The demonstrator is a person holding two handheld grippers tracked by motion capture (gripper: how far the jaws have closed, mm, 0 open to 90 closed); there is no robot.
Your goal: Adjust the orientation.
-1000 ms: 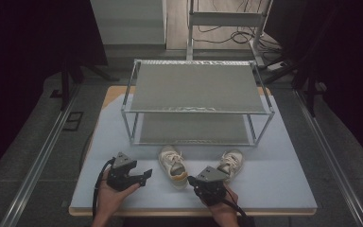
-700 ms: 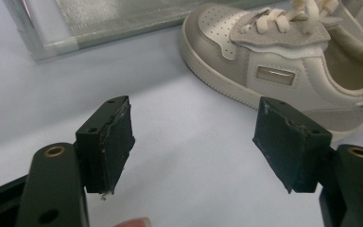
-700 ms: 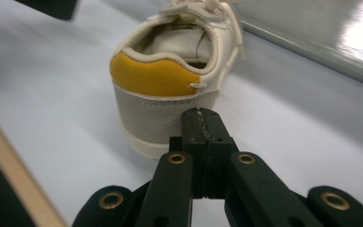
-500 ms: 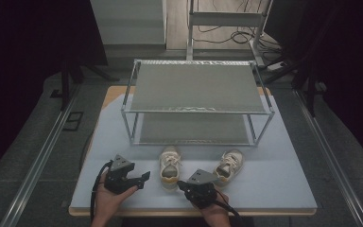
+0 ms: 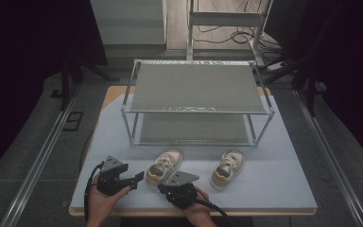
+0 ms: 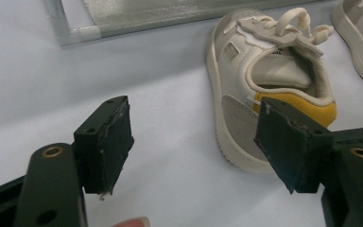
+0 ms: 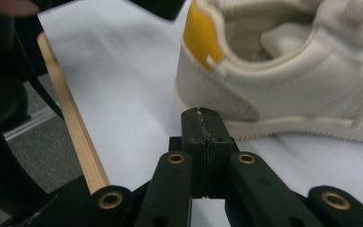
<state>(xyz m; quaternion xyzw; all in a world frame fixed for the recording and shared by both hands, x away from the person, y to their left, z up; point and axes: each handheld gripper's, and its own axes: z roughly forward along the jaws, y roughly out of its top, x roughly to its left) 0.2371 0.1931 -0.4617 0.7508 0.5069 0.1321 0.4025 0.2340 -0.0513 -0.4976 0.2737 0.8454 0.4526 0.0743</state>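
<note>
I hold a hand-held gripper in each hand at the near edge of a pale blue worktop [image 5: 288,184]. My left hand-held gripper [image 5: 137,178] has its jaws standing wide apart with nothing between them but bare worktop. Its tips point toward the left shoe [image 5: 164,165], a cream sneaker with a yellow heel patch that lies just ahead of it and slightly to its right, close but not touching. In the left gripper view, the left hand-held gripper [image 6: 194,142] frames the worktop, and the left shoe [image 6: 264,80] sits just beyond the far jaw, its heel nearest that jaw and its laces pointing away. My right hand-held gripper [image 5: 163,188] has its jaws pressed fully together and holds nothing. It lies just behind the heel of the left shoe, on the side nearer me. In the right gripper view, the closed tips of the right hand-held gripper [image 7: 202,116] stand just short of the left shoe [image 7: 283,80], level with the sole below its yellow heel; I cannot tell whether they touch it. The right shoe [image 5: 228,166], the matching sneaker, lies off to the right of my right hand-held gripper, well apart from it. Beyond both shoes stands a two-tier metal shoe rack [image 5: 196,87], farther from both grippers, with its two grey shelves bare.
</note>
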